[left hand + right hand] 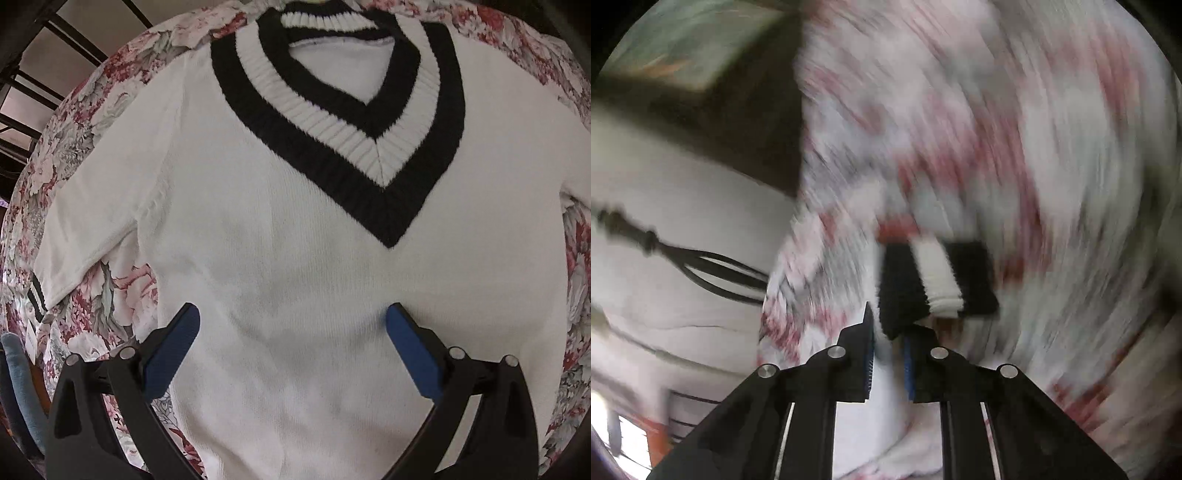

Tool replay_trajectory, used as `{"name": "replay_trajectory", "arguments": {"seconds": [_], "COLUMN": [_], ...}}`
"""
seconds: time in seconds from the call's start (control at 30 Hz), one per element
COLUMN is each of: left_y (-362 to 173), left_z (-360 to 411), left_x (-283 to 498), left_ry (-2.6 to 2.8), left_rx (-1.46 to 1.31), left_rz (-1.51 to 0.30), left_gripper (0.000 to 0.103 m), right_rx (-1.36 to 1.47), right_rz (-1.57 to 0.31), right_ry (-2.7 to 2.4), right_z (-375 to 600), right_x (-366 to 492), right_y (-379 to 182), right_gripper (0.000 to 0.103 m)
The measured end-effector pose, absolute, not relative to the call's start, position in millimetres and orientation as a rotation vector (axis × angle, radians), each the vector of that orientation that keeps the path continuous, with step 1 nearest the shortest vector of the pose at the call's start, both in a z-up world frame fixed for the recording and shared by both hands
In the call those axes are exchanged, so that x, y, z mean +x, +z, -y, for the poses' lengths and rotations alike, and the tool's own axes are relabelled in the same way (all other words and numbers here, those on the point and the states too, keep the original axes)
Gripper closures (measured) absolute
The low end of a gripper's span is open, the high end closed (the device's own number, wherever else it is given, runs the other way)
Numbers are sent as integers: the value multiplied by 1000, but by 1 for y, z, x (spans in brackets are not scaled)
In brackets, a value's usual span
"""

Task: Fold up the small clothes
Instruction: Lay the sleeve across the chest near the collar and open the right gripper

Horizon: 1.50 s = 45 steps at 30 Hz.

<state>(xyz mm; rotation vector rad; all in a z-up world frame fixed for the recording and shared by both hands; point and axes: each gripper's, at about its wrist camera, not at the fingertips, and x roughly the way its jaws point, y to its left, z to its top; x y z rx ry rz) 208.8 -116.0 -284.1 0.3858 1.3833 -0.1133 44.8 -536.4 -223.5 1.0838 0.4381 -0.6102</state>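
A white knit sweater (295, 229) with a black-and-white V-neck collar (373, 158) lies flat, front up, on a floral cloth. My left gripper (291, 314) hovers over its lower chest, pointing steeply down and open wide, with nothing pinched between the blue pads (170, 354). One short sleeve (85, 221) spreads out to the left and ends in a striped cuff (37, 295). In the blurred right wrist view, my right gripper (892, 332) is shut on white sleeve fabric just behind a black-and-white striped cuff (938, 280), which sticks out past the fingertips.
The floral cloth (110, 295) covers the surface around the sweater, and its edge (790, 229) drops off to the left in the right wrist view. Dark bars (33, 92) stand beyond the far left. A dark cable (701, 262) lies on the pale floor below.
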Motion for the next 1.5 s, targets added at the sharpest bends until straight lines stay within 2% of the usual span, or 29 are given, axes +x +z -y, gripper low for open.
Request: {"name": "replay_trajectory", "arguments": {"seconds": [0.07,0.1,0.13,0.2,0.27,0.3,0.37,0.4,0.47,0.5,0.53,0.6,0.87,1.5], "left_y": [-277,-276,-278,-283,-284,-284,-280,-280,-280,-280,-281,-281,-272,-219], "left_z": [110,105,105,101,103,105,105,106,101,101,100,102,103,37], "left_x": [201,204,204,207,208,209,211,211,213,212,212,213,216,236], "left_ry": [-115,-116,-114,-117,-120,-118,-111,-107,-107,-107,-107,-106,-106,-125], "left_rx": [384,384,383,374,354,346,347,352,356,356,357,358,335,163], "left_rz": [-1377,-1382,-1397,-1418,-1425,-1419,-1403,-1398,-1402,-1405,-1405,-1402,-1396,-1376], "left_gripper": [5,5,5,5,5,5,5,5,5,5,5,5,5,5], "right_rx": [968,993,1040,1173,1272,1282,1208,1185,1212,1236,1273,1281,953,891], "right_rz": [-528,-614,-723,-685,-604,-555,-592,-626,-631,-629,-601,-540,-468,-475], "right_ry": [-708,-741,-767,-762,-714,-687,-718,-729,-757,-777,-782,-772,-667,-517], "right_z": [536,540,544,548,552,551,548,547,551,554,557,556,525,457], "right_x": [48,50,51,39,34,33,38,42,35,30,24,17,52,100], "right_y": [-220,-238,-263,-282,-274,-268,-264,-267,-279,-283,-286,-281,-197,-147], "right_gripper": [89,85,85,85,59,42,41,42,57,76,84,90,91,91]}}
